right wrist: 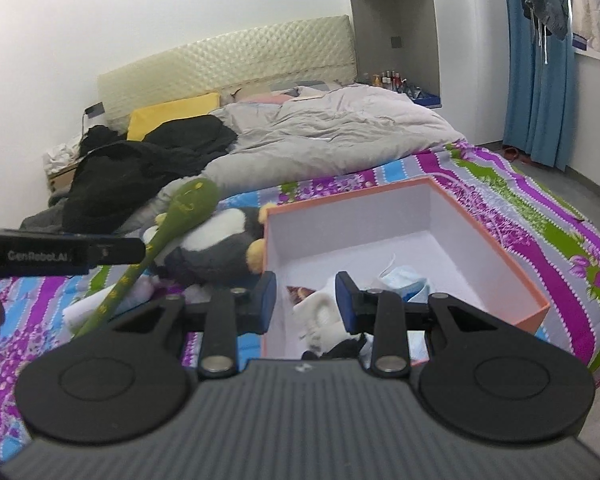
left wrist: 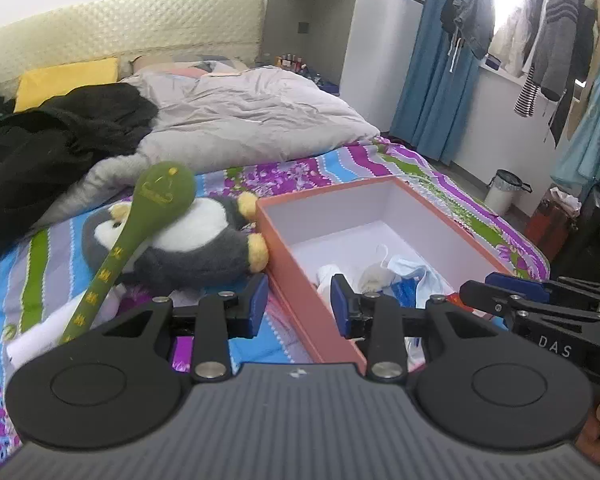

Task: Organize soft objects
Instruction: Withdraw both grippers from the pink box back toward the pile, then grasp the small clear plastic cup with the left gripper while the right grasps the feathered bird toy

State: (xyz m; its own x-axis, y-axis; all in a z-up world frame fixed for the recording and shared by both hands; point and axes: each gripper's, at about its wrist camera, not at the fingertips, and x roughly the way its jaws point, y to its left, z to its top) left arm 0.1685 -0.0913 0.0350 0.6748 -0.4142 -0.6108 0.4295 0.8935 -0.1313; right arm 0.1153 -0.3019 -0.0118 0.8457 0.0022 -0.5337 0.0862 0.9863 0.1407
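A grey and white penguin plush [left wrist: 188, 240] [right wrist: 216, 244] lies on the striped bedsheet, left of an orange box [left wrist: 296, 292] [right wrist: 460, 240] with a white inside. Across the penguin leans a long green spoon-shaped soft stick [left wrist: 160, 196] [right wrist: 188, 204]. The box holds a blue face mask [left wrist: 416, 276] [right wrist: 404, 280] and white socks [right wrist: 320, 308]. My left gripper [left wrist: 299, 306] hovers open over the box's left wall, nothing between its pads. My right gripper [right wrist: 306, 300] [left wrist: 500, 286] hangs open above the socks at the box's near end, apart from them.
Farther up the bed lie a crumpled grey duvet [left wrist: 252, 120], a heap of black clothing [left wrist: 60, 144] and a yellow pillow [left wrist: 64, 80]. Blue curtains [left wrist: 440, 80], hanging clothes and a white bin [left wrist: 504, 192] stand on the right. A hand [left wrist: 596, 432] shows at the lower right.
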